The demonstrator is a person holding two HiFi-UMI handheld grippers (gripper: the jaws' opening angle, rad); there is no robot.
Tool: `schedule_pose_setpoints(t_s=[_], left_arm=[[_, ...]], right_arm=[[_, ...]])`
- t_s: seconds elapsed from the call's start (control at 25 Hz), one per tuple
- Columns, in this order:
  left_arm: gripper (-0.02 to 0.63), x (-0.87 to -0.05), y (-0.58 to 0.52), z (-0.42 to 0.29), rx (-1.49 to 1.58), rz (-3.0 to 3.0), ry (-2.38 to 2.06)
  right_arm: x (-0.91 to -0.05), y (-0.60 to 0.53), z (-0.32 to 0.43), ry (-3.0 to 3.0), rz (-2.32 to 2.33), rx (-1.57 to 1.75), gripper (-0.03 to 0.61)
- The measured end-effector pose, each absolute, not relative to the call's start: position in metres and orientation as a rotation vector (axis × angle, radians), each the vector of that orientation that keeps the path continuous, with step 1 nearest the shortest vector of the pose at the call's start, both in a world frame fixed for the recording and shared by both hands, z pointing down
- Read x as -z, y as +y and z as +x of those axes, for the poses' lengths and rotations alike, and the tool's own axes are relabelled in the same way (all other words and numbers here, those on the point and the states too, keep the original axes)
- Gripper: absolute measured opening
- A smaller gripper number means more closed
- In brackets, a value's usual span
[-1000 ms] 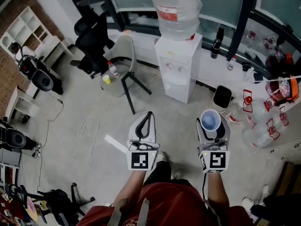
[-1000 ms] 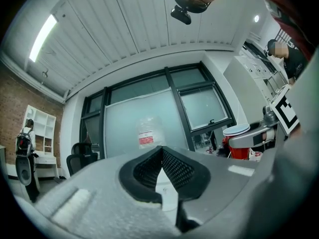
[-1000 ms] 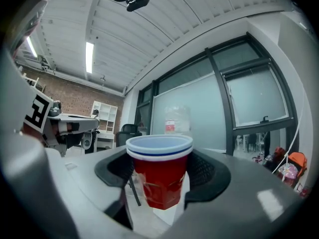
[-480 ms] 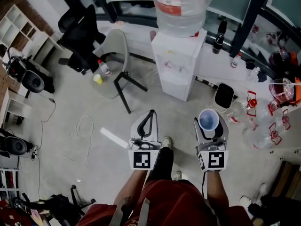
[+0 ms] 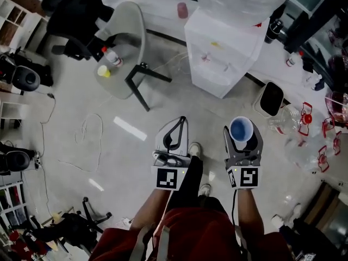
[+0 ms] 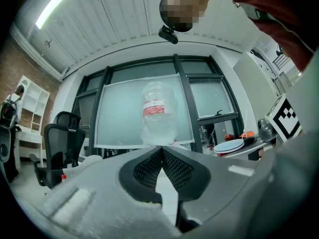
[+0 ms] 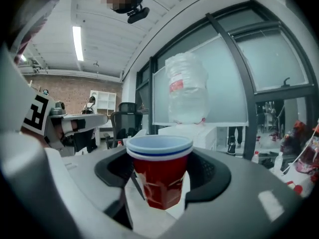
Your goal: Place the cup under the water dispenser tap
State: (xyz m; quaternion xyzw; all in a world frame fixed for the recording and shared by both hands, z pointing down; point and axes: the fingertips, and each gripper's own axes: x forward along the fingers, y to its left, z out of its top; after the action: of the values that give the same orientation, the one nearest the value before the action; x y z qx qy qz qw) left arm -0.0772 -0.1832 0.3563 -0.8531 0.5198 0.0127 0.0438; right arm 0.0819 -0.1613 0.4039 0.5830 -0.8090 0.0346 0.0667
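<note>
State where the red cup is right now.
Head view, right of centre: the cup stands upright in the right gripper, with the white water dispenser ahead.

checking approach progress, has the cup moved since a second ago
Yes. The cup has come nearer the dispenser: the gap between them looks smaller against the dispenser's width in the head view.

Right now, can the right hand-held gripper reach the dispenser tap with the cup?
Probably not yet: the right hand-held gripper holds the red cup short of the water dispenser, with bare floor between. Nothing blocks the way, though.
</note>
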Motion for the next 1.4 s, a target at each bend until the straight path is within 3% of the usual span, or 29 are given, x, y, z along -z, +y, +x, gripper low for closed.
schedule_pose_setpoints(t_s=[0.88, 1.4], left_arm=[[-0.003, -0.618, -0.278, -0.065, 0.211, -2.805, 1.582], [-0.003, -0.673, -0.283, -0.068, 0.267, -2.842, 1.627]], right_arm=[[-0.689, -0.277, 0.075, -2.294, 1.694, -0.412, 0.299], [-0.749, -0.343, 0.082, -2.253, 1.719, -0.363, 0.299]])
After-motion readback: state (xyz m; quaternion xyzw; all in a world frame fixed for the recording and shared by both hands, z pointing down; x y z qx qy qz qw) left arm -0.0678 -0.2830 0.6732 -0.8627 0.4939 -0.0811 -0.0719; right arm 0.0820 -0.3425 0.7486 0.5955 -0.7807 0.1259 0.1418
